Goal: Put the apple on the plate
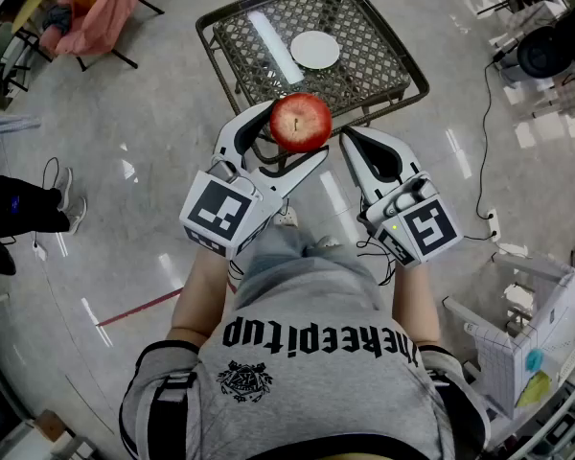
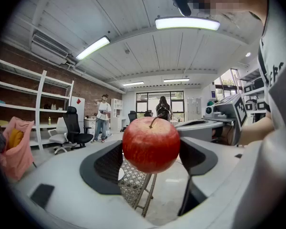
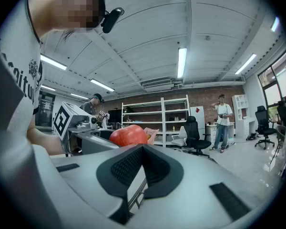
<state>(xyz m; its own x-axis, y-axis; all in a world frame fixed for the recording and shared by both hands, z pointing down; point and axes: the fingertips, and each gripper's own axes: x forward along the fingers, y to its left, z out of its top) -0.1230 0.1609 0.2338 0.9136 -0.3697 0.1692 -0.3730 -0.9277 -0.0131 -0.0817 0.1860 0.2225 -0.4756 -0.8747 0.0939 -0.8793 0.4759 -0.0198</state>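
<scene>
A red apple [image 1: 301, 121] [image 2: 151, 144] hangs in the air in front of me, above the near edge of a wire-mesh table [image 1: 364, 75]. My left gripper [image 1: 297, 132] [image 2: 151, 157] is shut on the apple, one jaw on each side with the stem up. A small white plate [image 1: 315, 49] lies on the mesh top beyond it. To the right of the apple, my right gripper [image 1: 356, 142] [image 3: 142, 149] is shut with nothing in it. From its own view the apple [image 3: 127, 136] shows just past its left jaw.
A long white strip [image 1: 273, 46] lies on the mesh left of the plate. A chair with pink cloth [image 1: 91, 3] stands at the back left, a person [image 1: 19, 209] at the left edge. A white crate [image 1: 527, 343] and cables [image 1: 484, 161] are on the floor at the right.
</scene>
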